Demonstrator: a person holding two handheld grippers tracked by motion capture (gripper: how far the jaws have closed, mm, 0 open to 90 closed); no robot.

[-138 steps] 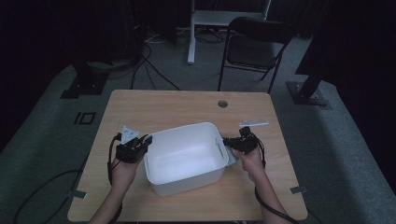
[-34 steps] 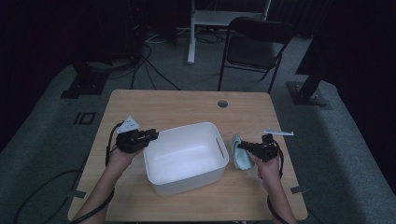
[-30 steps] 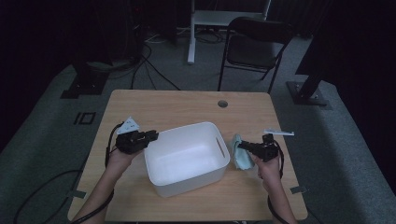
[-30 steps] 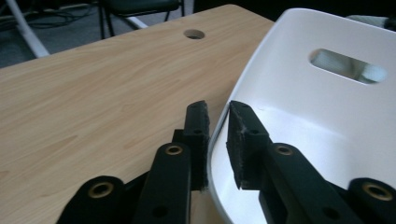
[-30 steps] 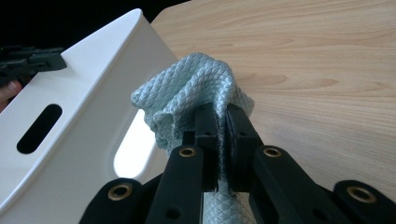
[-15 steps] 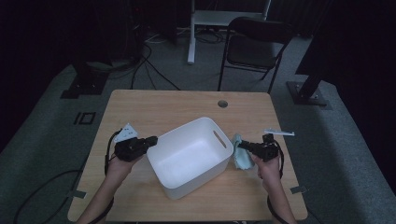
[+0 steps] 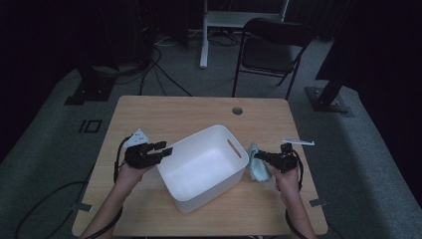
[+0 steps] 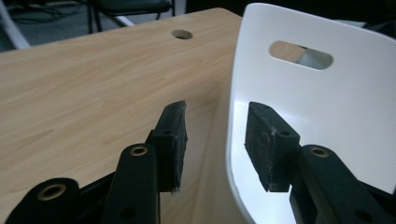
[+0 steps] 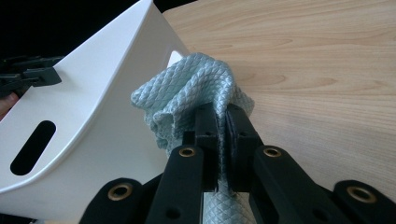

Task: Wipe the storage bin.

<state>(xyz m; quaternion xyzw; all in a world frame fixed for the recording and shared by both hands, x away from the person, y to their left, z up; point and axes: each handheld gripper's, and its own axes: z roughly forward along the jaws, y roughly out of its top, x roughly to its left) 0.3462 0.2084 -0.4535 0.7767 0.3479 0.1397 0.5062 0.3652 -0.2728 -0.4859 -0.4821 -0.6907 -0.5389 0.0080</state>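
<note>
A white plastic bin (image 7: 204,167) sat in the middle of the wooden table (image 7: 184,112), turned at a slant so its corners pointed at the table edges. The bin had nothing inside it in the high view, and a long handle hole (image 7: 234,148) was cut in its right end wall. The left gripper (image 7: 162,149) was at the left end of the bin. Its jaws had just been opening, and they stood apart on both sides of the bin's left wall, one pad outside and one pad inside, with small gaps, so they were not squeezing the wall. In the left gripper view the white wall (image 8: 327,102) rose up past the pads (image 8: 175,140), and the handle hole at the far end could be seen. A small white card (image 7: 138,136) lay on the table just behind the left hand (image 7: 130,172). The right gripper (image 7: 259,156) was just to the right of the bin. Its jaws were pressed together on a pale green cloth (image 7: 258,168) with a bumpy diamond pattern. The cloth was bunched up against the bin's right wall, close to the handle hole, and it hung down to the table. In the right gripper view the cloth (image 9: 187,100) puffed out past the black jaws and touched the bin (image 9: 93,116).
</note>
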